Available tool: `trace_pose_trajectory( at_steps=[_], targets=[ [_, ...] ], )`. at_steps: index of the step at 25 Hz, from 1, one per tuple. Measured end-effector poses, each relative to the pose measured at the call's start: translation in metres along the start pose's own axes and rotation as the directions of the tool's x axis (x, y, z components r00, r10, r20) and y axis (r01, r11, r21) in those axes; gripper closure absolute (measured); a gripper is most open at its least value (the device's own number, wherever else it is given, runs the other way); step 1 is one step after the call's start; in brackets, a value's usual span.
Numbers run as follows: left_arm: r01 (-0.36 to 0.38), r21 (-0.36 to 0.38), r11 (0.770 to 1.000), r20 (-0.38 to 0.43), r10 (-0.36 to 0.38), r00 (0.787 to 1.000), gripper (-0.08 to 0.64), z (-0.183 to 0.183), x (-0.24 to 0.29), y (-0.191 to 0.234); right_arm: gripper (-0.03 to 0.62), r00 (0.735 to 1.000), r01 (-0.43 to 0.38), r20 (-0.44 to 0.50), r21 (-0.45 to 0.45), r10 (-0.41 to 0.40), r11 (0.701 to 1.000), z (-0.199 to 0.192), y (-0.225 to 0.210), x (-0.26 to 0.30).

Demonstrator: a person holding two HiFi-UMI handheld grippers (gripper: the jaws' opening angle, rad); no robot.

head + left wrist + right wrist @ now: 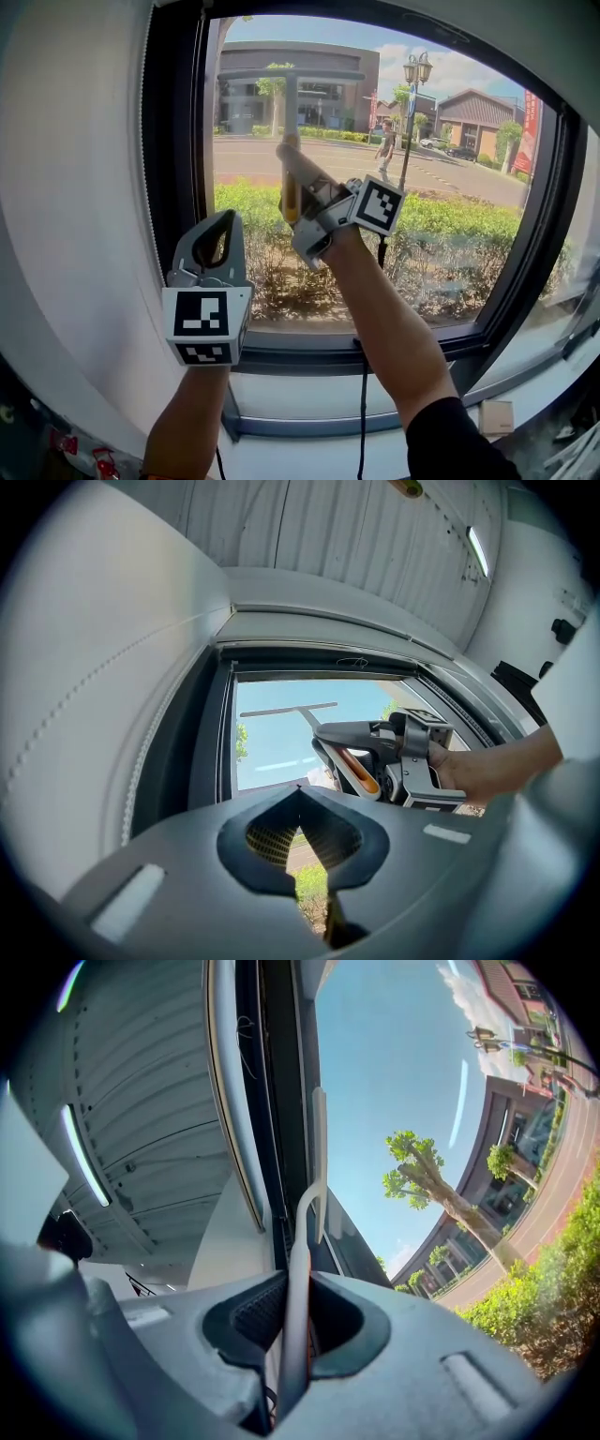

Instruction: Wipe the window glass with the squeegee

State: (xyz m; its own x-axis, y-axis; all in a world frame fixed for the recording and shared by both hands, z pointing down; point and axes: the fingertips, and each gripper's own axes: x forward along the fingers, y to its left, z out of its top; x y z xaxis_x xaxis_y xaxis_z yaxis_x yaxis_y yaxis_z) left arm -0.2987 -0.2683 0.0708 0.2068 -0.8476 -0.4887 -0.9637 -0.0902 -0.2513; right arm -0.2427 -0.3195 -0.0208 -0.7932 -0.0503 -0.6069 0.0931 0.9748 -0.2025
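We hold the squeegee (292, 103) high against the glass (450, 187).
Our right gripper (288, 161) clamps its handle (blade level); our left gripper (217, 240) is closed on nothing.

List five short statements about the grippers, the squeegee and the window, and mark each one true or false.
1. The right gripper is shut on the handle of the squeegee. True.
2. The left gripper clamps a cloth. False: its jaws are together with nothing between them.
3. The squeegee's blade sits near the top of the window glass. True.
4. In the head view the blade runs vertically. False: it lies level, with the handle running down from its middle to the right gripper.
5. The left gripper is raised above the right one. False: it is lower, by the left side of the window frame.
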Motion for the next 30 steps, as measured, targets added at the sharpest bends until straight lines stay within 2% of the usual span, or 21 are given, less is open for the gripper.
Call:
trace_pose_trajectory(
  at_steps=[3,12,19,23,26,30],
  targets=[
    [0.008,-0.028,1.0,-0.022,-0.008,1.0,0.549,-0.011,-0.004,-0.006,0.547,1.0,0.014,-0.007,0.019,-0.014,1.0,-0.016,-0.003,-0.014],
    [-0.003,-0.049,0.999,-0.094,-0.002,0.996,0.549,-0.048,-0.021,-0.011,0.546,0.997,0.079,-0.014,0.059,-0.079,0.995,-0.076,-0.013,-0.065],
    [-0.014,-0.04,0.999,-0.14,0.009,0.99,0.549,-0.071,-0.026,-0.011,0.546,0.996,0.088,-0.009,0.083,-0.088,0.993,-0.094,-0.016,-0.082],
    [-0.013,-0.049,0.999,-0.147,0.005,0.989,0.549,-0.073,-0.025,-0.017,0.547,0.996,0.091,-0.017,0.087,-0.09,0.992,-0.093,-0.014,-0.085],
    [0.006,-0.042,0.999,-0.118,-0.01,0.993,0.549,-0.058,-0.019,-0.023,0.546,0.995,0.096,-0.013,0.063,-0.095,0.993,-0.082,-0.011,-0.087],
    [0.036,0.051,0.998,-0.058,-0.033,0.998,0.549,-0.025,-0.005,-0.032,0.548,0.996,0.087,0.001,-0.001,-0.087,0.996,-0.049,-0.001,-0.084]
  ],
)
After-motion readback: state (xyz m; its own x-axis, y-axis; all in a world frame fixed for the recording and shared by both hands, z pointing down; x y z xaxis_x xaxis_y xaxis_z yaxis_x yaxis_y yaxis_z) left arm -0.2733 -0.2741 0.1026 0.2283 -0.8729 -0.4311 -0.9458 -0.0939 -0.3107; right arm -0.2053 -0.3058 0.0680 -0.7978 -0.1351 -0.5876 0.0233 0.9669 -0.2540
